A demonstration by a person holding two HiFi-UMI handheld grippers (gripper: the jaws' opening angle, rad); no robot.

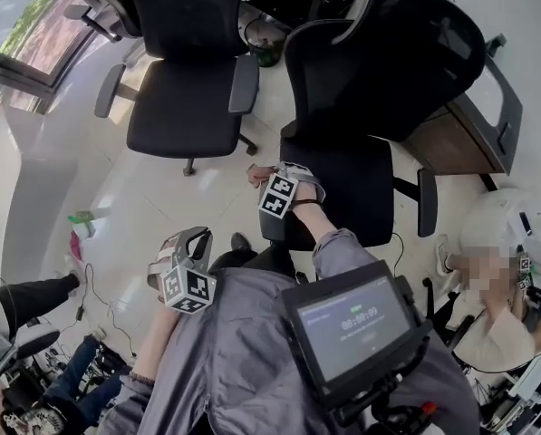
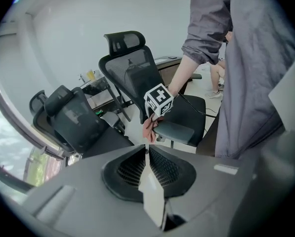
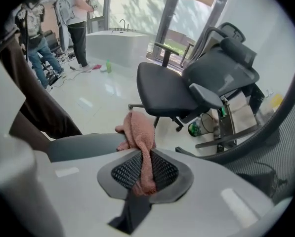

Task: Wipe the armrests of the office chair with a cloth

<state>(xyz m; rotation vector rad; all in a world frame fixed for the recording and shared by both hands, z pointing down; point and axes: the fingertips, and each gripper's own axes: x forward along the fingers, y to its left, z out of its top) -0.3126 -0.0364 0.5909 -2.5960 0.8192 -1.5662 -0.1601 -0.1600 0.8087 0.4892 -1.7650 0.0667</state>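
Note:
My right gripper (image 1: 263,176) is shut on a pink cloth (image 1: 256,172), which rests on the front end of the near office chair's left armrest (image 1: 272,228). In the right gripper view the cloth (image 3: 140,132) bunches ahead of the jaws and runs back between them, lying against the grey armrest pad (image 3: 83,144). The left gripper view takes in the same cloth (image 2: 149,129), armrest (image 2: 177,131) and the right gripper's marker cube (image 2: 158,100). My left gripper (image 1: 190,236) hangs lower left over the floor, apart from the chair, with its jaws together and nothing between them.
A second black office chair (image 1: 184,98) stands farther off, with a third behind it. A wooden desk (image 1: 460,139) sits right of the near chair. A seated person (image 1: 497,306) is at the right; other people's legs (image 1: 34,293) and cables are at the left. A green bottle (image 1: 82,217) lies on the floor.

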